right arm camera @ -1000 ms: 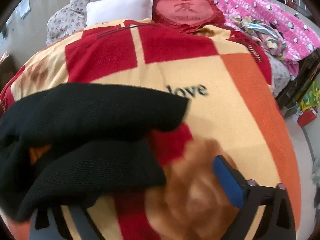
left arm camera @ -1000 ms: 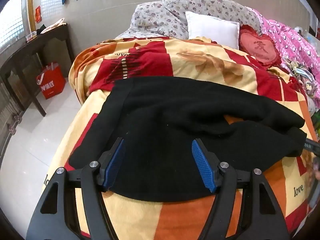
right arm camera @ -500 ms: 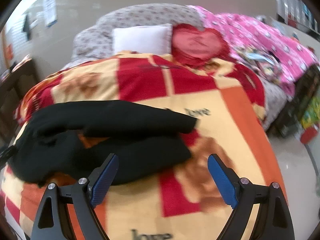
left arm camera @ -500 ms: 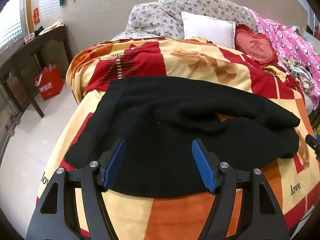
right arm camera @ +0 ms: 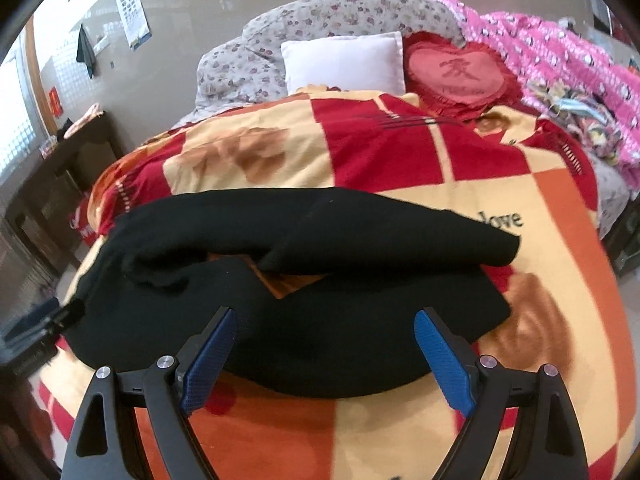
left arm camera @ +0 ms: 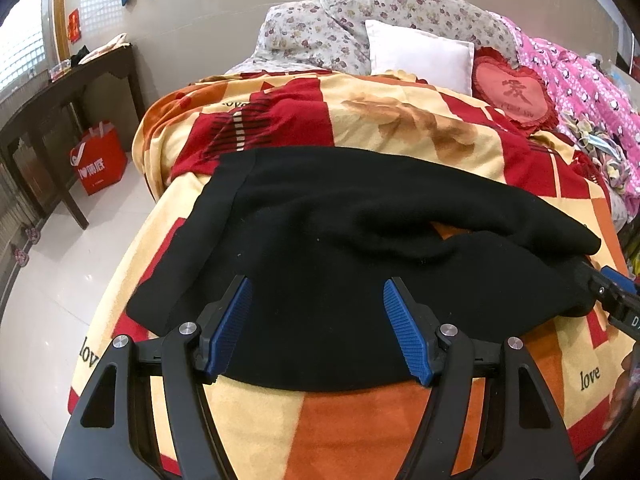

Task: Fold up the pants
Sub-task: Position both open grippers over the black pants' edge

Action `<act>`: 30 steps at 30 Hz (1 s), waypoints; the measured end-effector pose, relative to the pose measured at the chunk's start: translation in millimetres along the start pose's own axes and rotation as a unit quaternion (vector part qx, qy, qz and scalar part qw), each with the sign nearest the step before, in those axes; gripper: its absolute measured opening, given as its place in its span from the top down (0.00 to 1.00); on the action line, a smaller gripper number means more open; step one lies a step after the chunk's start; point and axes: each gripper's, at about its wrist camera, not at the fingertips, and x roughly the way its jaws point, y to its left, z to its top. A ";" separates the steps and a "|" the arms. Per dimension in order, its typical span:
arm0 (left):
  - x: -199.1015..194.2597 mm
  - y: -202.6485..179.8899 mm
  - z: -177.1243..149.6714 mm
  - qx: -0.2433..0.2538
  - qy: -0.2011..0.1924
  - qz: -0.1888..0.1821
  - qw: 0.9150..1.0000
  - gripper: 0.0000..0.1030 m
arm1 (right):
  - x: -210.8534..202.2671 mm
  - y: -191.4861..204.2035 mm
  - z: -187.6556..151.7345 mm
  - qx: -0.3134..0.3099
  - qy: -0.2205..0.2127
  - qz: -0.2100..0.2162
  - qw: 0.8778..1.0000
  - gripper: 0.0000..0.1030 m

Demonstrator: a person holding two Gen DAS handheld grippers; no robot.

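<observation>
Black pants [left arm camera: 340,256] lie crosswise on the red, orange and yellow blanket [left arm camera: 360,432], legs pointing right with a gap between them. My left gripper [left arm camera: 316,320] is open and empty, above the waist end near the front edge. My right gripper [right arm camera: 324,354] is open and empty, above the near leg [right arm camera: 360,320]. The far leg [right arm camera: 360,224] lies behind it. The right gripper's tip also shows in the left wrist view [left arm camera: 612,292] at the leg ends.
A white pillow [left arm camera: 418,54], floral pillows [left arm camera: 360,20], a red heart cushion [left arm camera: 512,94] and a pink quilt [left arm camera: 580,92] lie at the bed's head and right. A dark table [left arm camera: 60,100] and red bag [left arm camera: 98,158] stand left on the tiled floor.
My right gripper has pulled back and swung left from the leg ends, so both legs now show. The left gripper has barely moved. The pants lie as before.
</observation>
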 end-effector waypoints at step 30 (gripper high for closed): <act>4.5 -0.2 -3.0 -0.010 0.011 -0.008 1.000 0.33 | 7.2 14.4 3.2 -0.031 0.014 -0.010 0.999 0.14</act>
